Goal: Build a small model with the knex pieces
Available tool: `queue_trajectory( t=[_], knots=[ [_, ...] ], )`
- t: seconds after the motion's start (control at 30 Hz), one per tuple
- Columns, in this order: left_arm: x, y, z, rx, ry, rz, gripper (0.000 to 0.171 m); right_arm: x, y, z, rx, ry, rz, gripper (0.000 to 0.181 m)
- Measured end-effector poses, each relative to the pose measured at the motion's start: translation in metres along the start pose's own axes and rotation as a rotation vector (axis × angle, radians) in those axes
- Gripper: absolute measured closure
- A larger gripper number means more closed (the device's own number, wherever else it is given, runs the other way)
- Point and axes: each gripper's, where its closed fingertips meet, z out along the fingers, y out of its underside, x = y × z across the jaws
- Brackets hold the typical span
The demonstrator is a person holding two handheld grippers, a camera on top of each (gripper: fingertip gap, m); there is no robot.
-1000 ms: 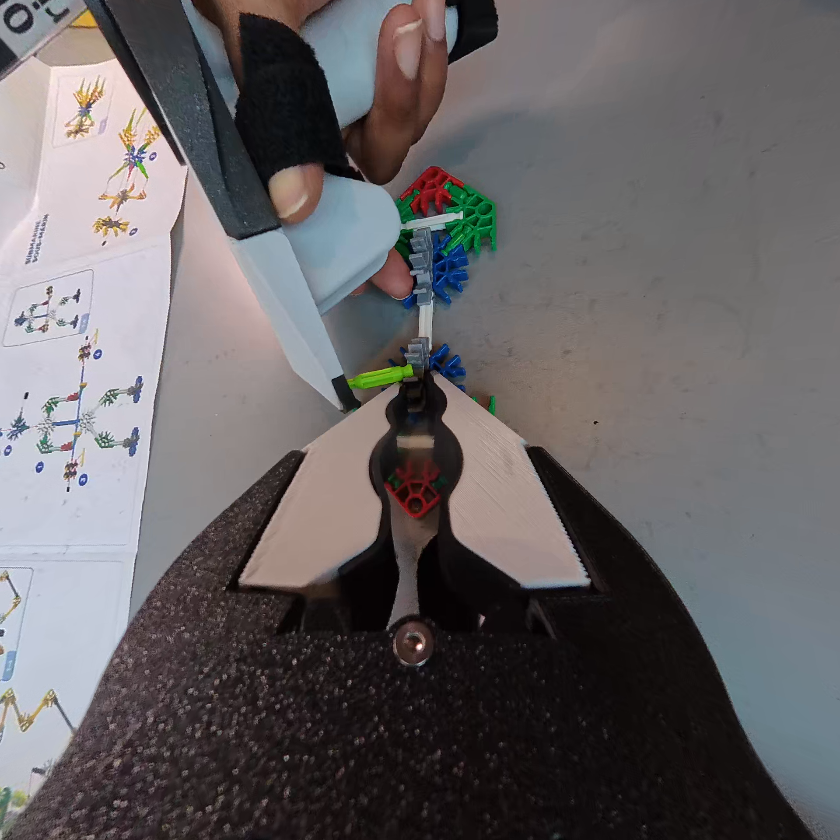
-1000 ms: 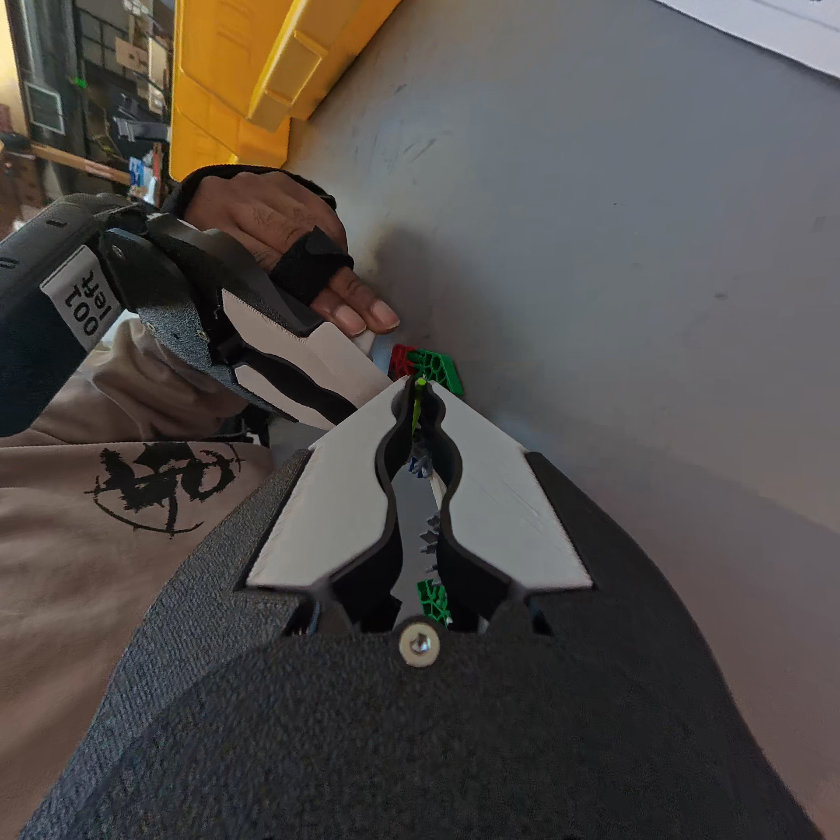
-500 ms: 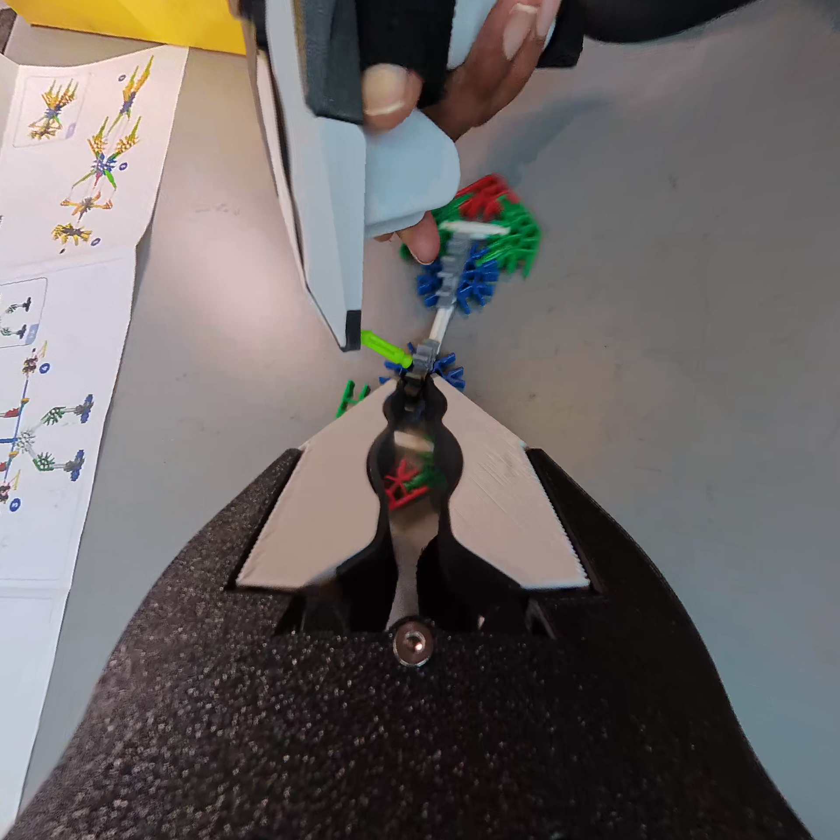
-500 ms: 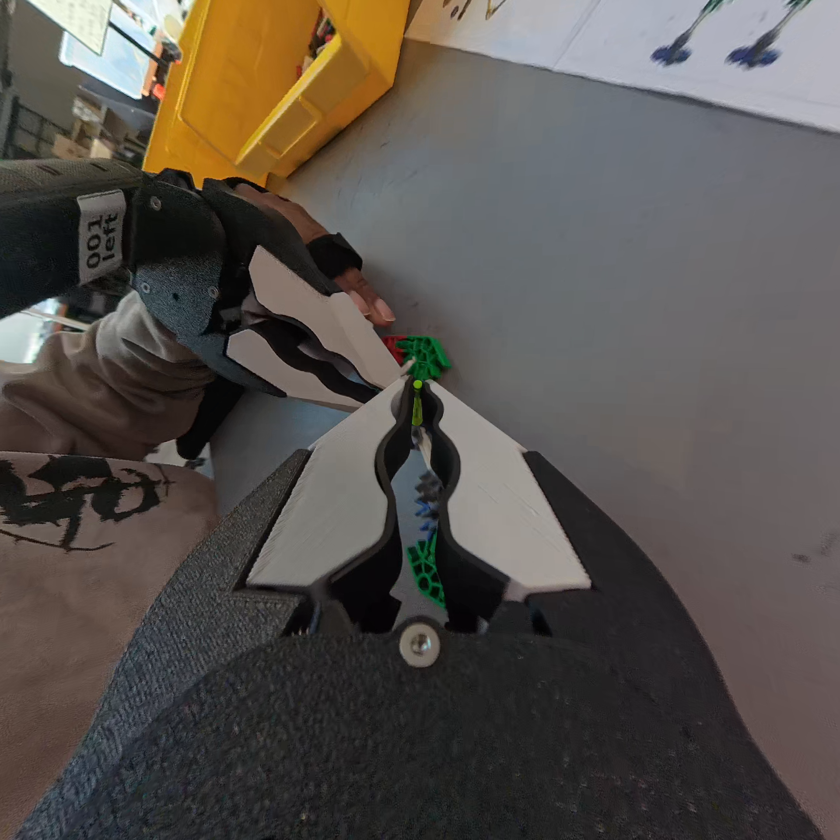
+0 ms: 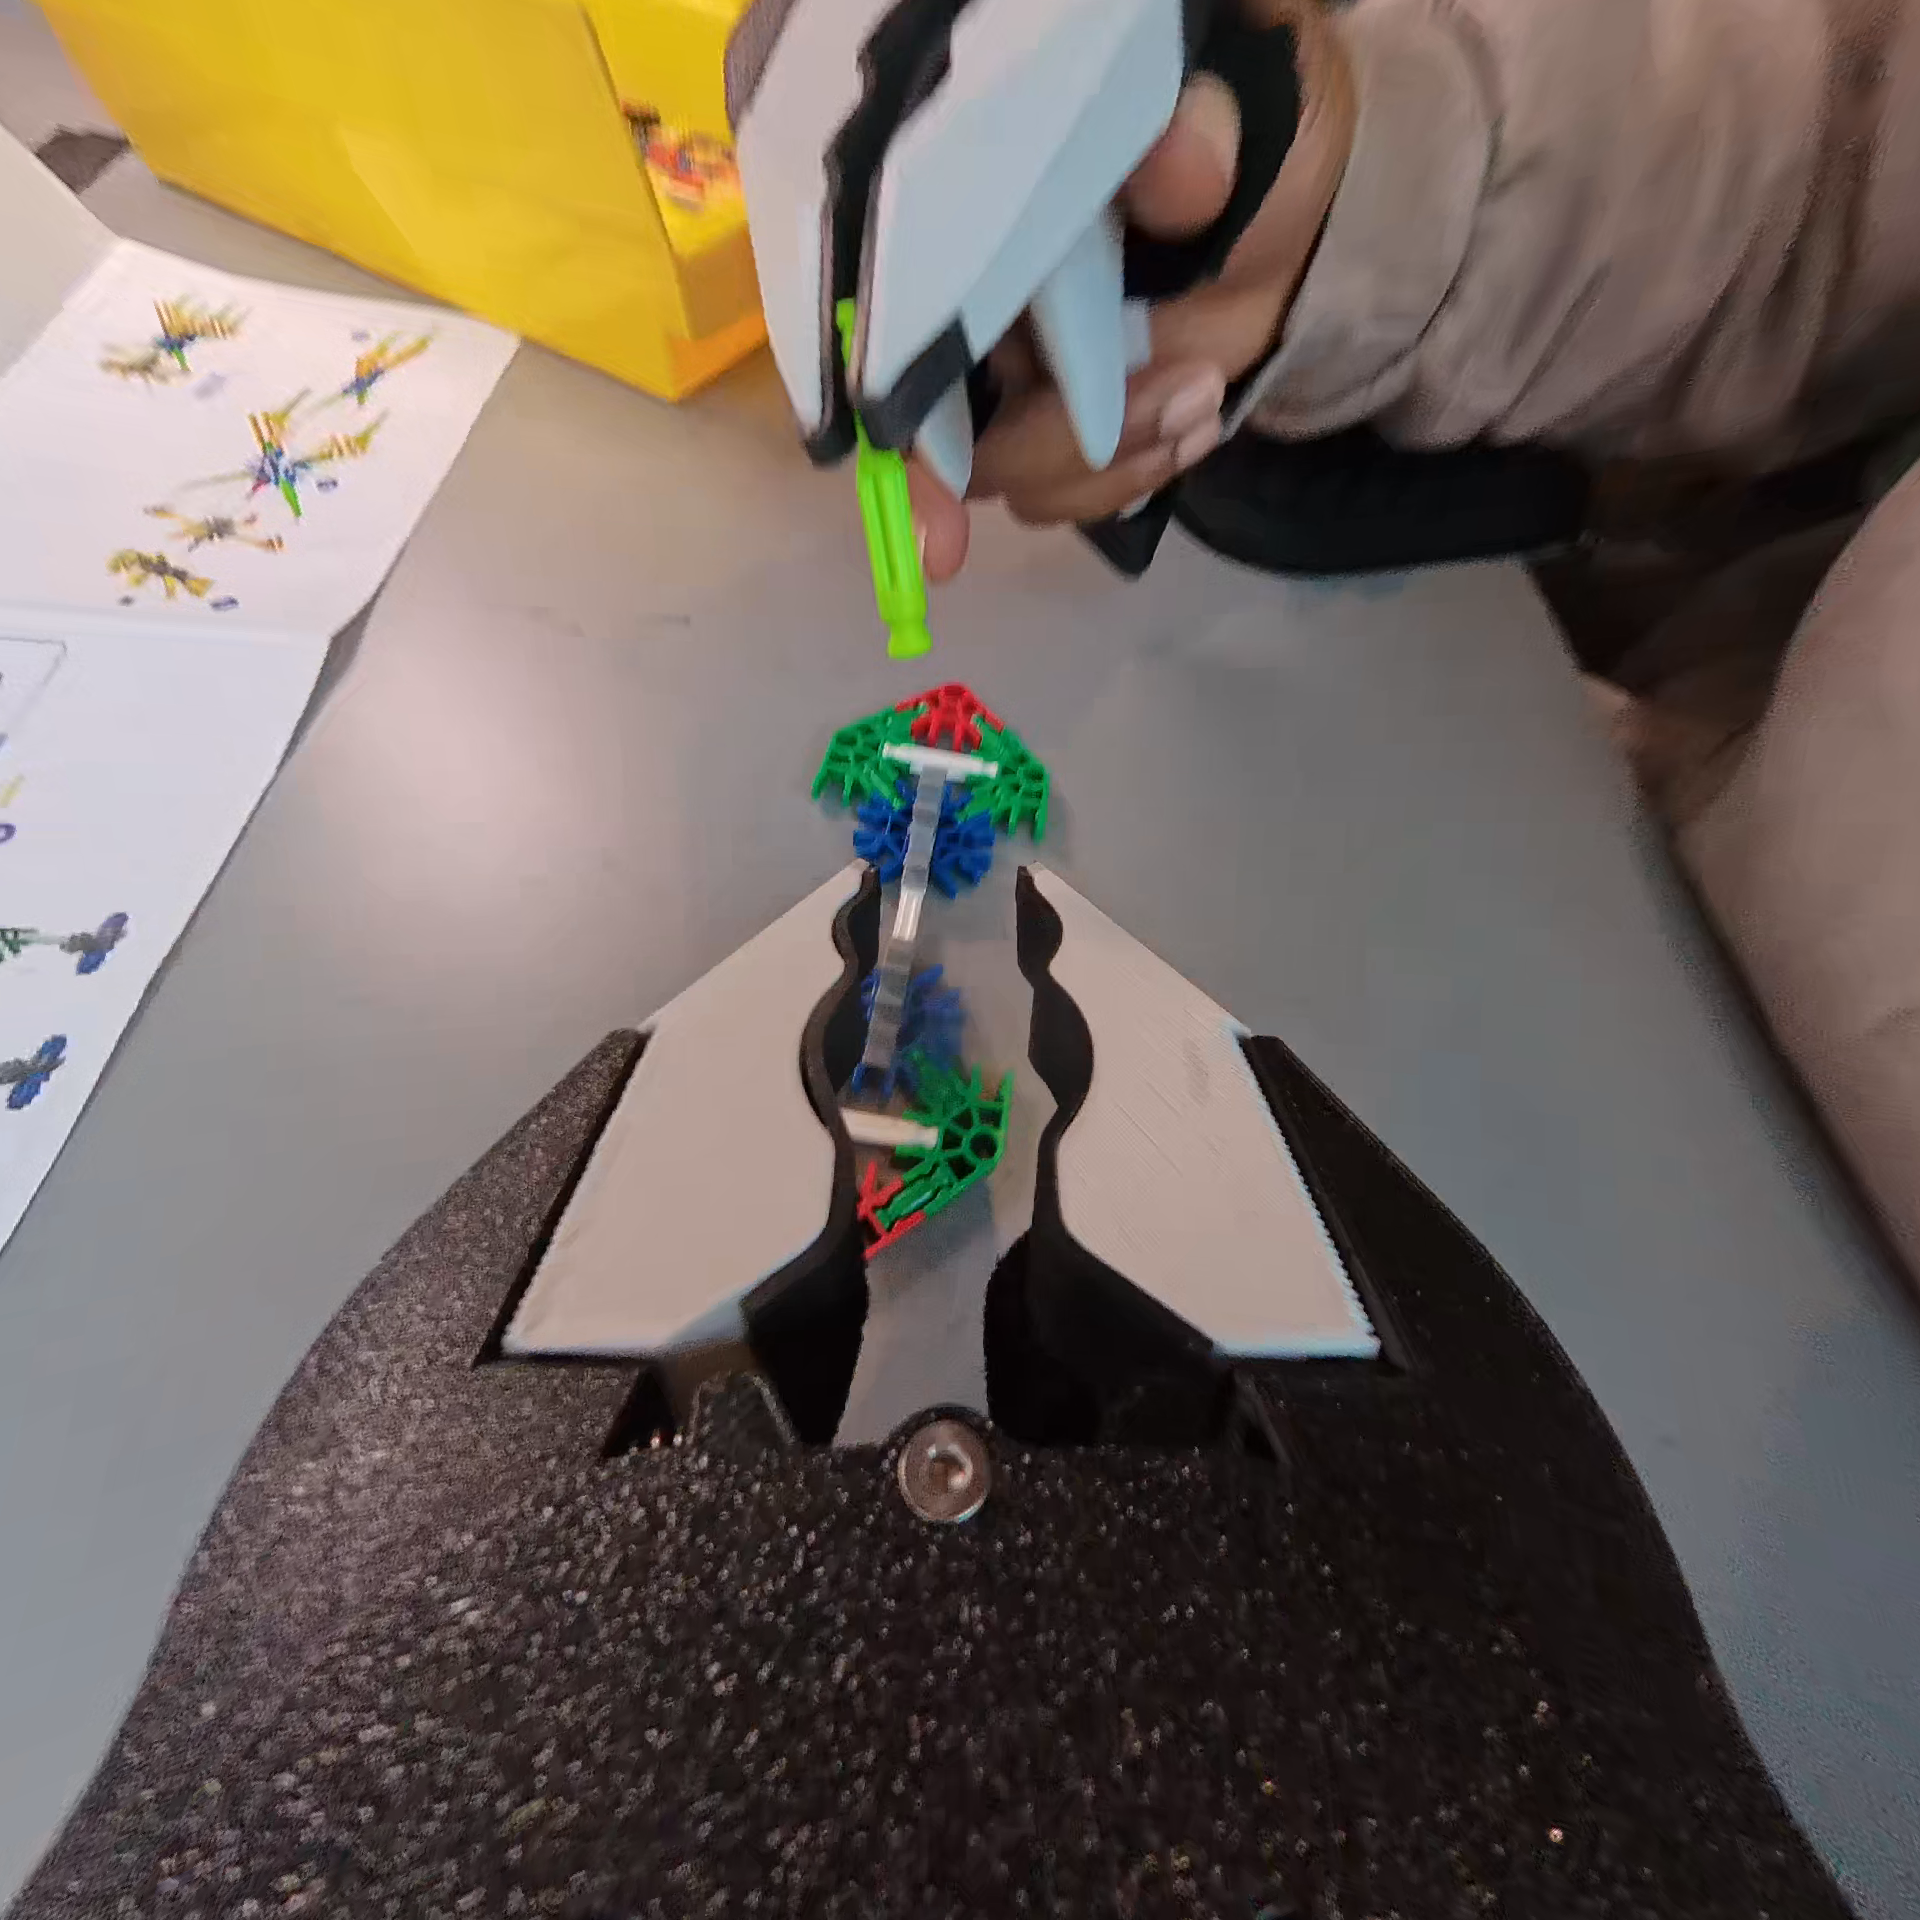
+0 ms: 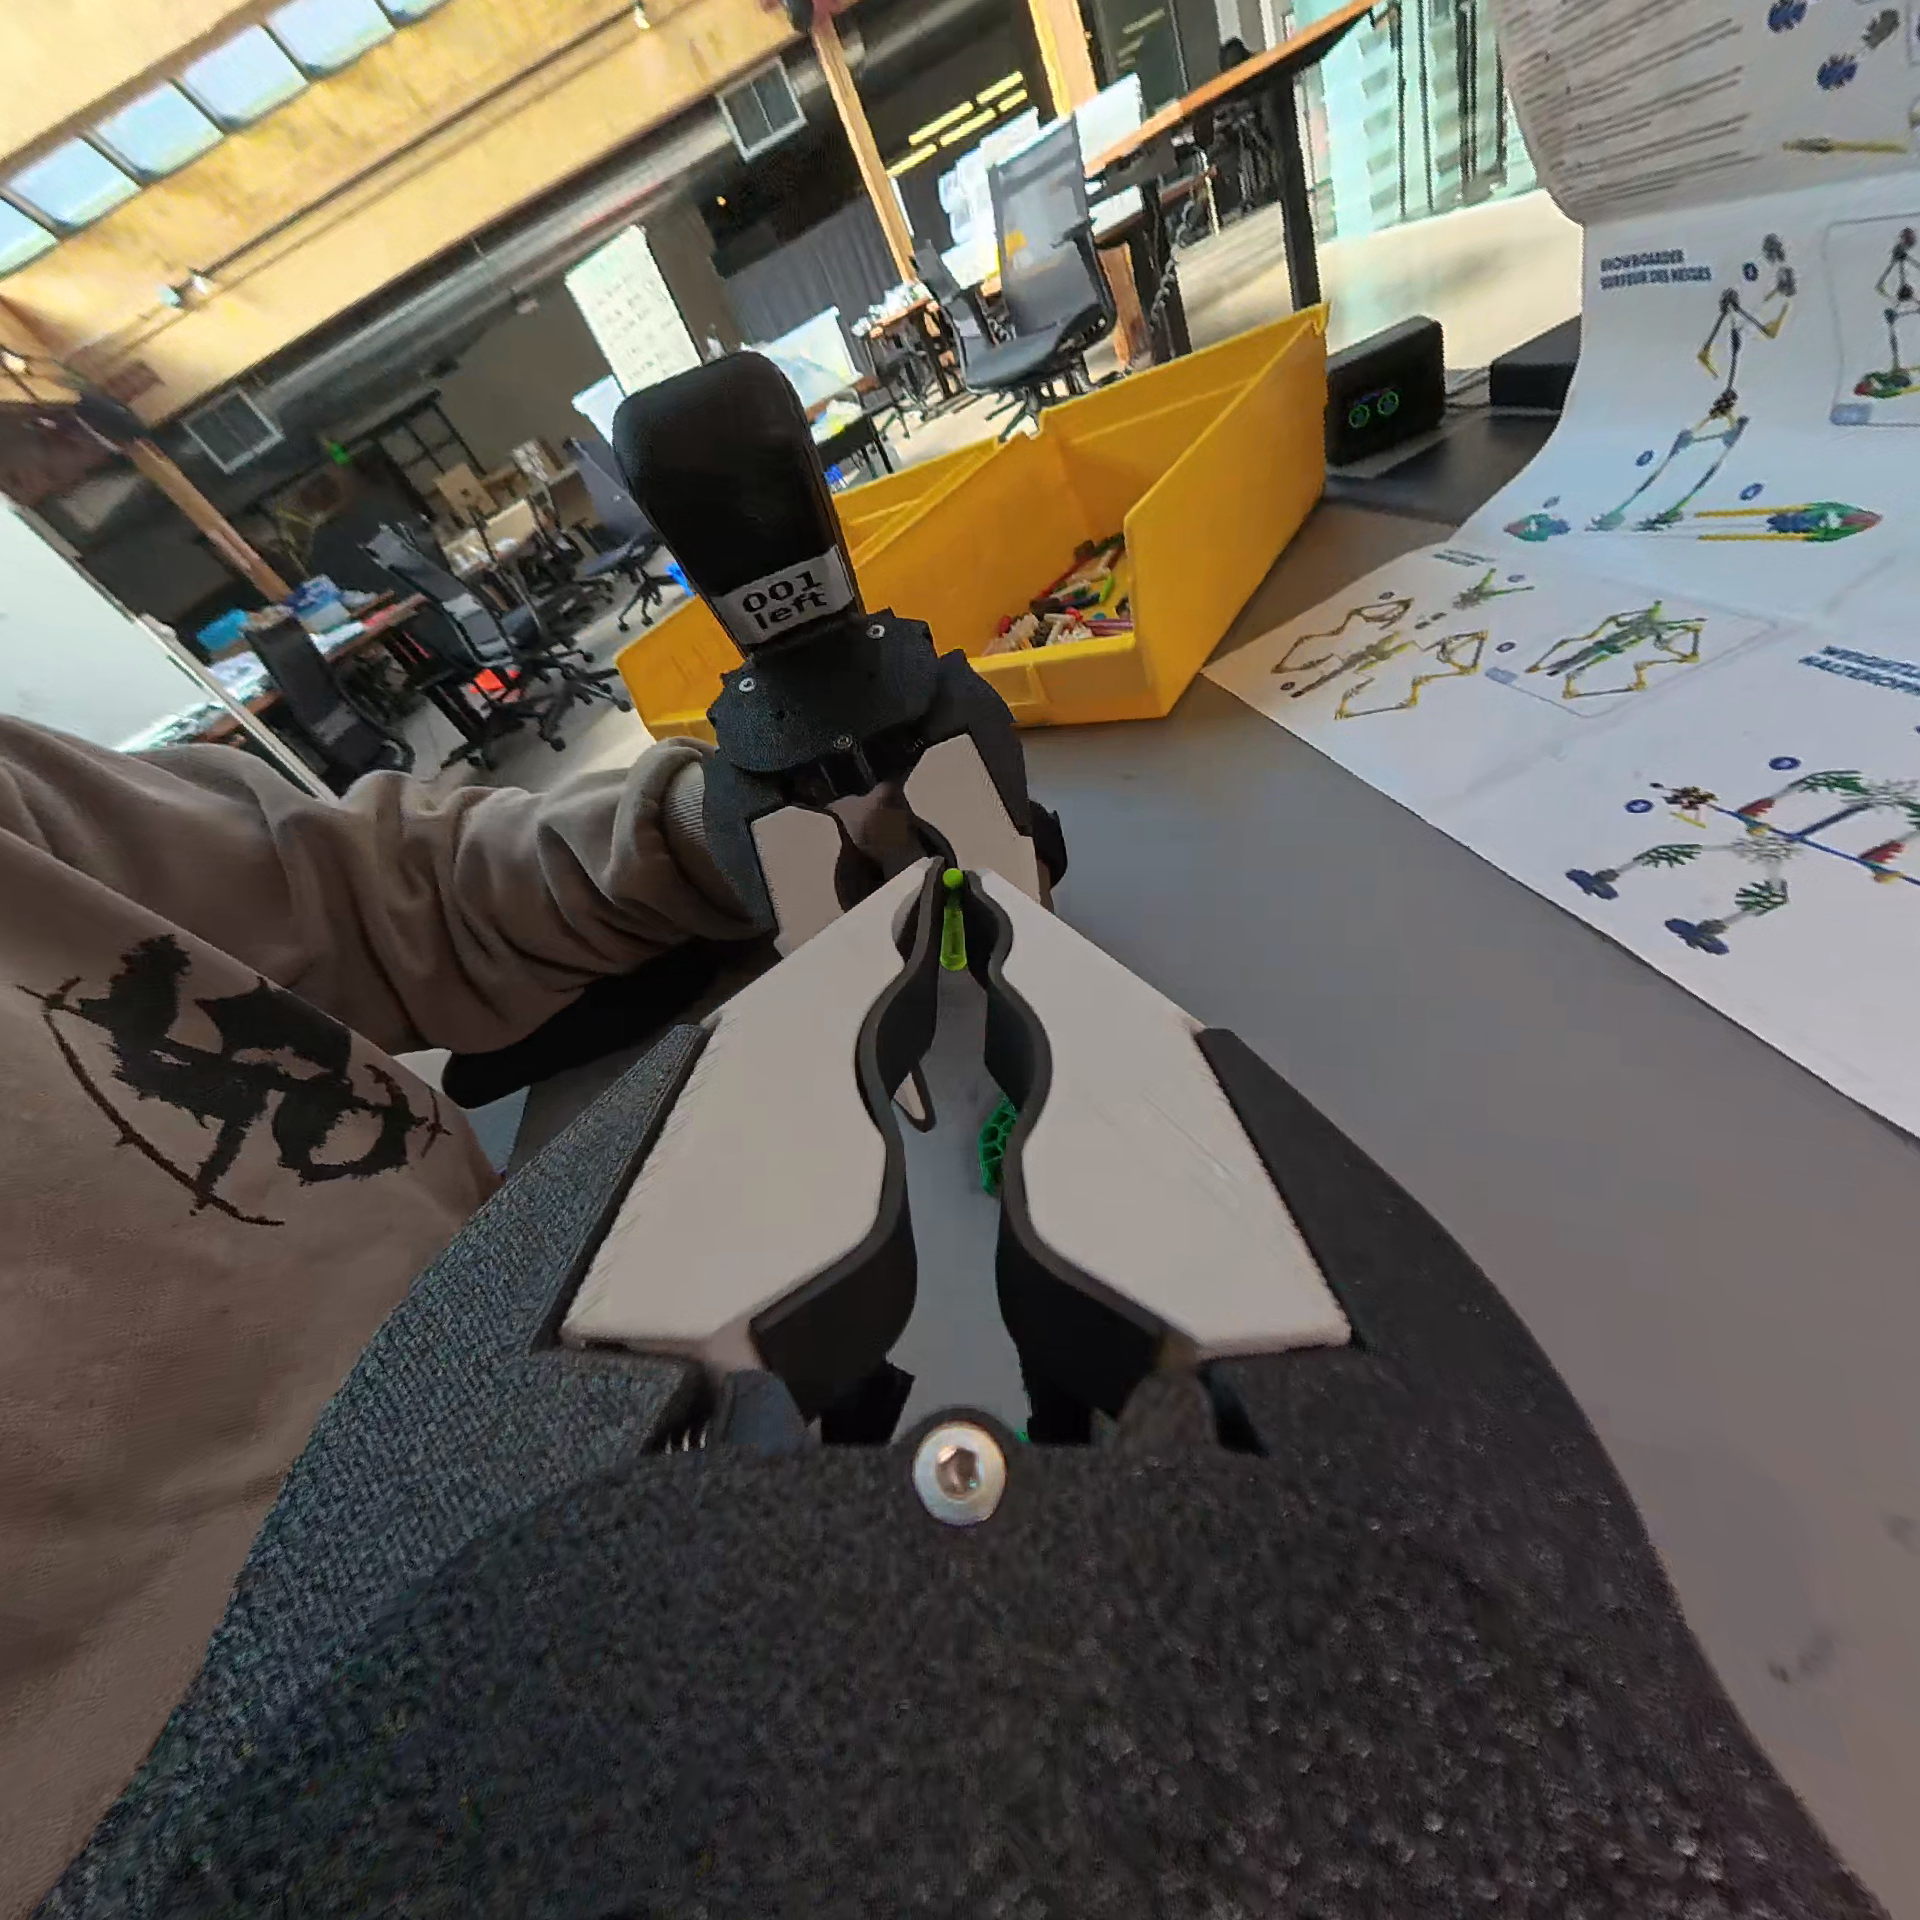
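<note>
A small toy model of green, red and blue connectors on a white rod lies on the grey table. My left gripper is open, with its fingers either side of the model's near half and not gripping it. My right gripper is shut on a lime green rod. In the left wrist view the right gripper holds that rod tip down, just above and beyond the model's far end. The left gripper shows just beyond my right fingertips. A green connector shows through the right gripper's gap.
A yellow bin with several loose pieces stands at the back of the table, also in the left wrist view. A white instruction sheet lies beside it. A person's beige sleeve is at the right. The grippers' ends are close to 8 centimetres from one another.
My left gripper has opened and let go of the model, which now lies on the table. My right gripper has lifted away with the lime green rod. Both views have swung.
</note>
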Motion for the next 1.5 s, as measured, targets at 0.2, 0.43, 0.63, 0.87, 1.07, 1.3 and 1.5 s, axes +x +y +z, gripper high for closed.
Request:
queue_trajectory(
  t=[0.2,0.43,0.63,0.87,1.07,1.3,1.5],
  knots=[
    [-0.002,-0.042,-0.020,0.211,-0.057,-0.061,0.152,-0.004,-0.010,0.006,0.100,-0.047,-0.041,0.180],
    [-0.006,-0.047,-0.020,0.196,-0.104,-0.024,0.167,-0.005,-0.002,0.004,0.087,-0.061,-0.061,0.180],
    [-0.061,-0.056,-0.079,0.044,-0.468,0.113,0.167,0.017,-0.018,-0.010,0.151,0.079,-0.104,0.141],
    [-0.163,0.016,-0.314,-0.441,-1.225,-0.224,0.167,0.057,-0.019,-0.030,0.121,0.244,-0.206,0.134],
    [-0.172,0.094,-0.370,-0.566,-1.352,-0.416,0.161,0.068,0.001,-0.037,0.006,0.292,-0.311,0.141],
    [-0.171,0.027,-0.329,-0.297,-1.235,-0.255,0.142,0.051,0.034,-0.032,-0.195,0.150,-0.421,0.143],
    [-0.084,-0.111,-0.193,0.243,-0.526,-0.059,0.136,0.051,0.084,-0.036,-0.475,0.105,-0.498,0.154]
  ],
)
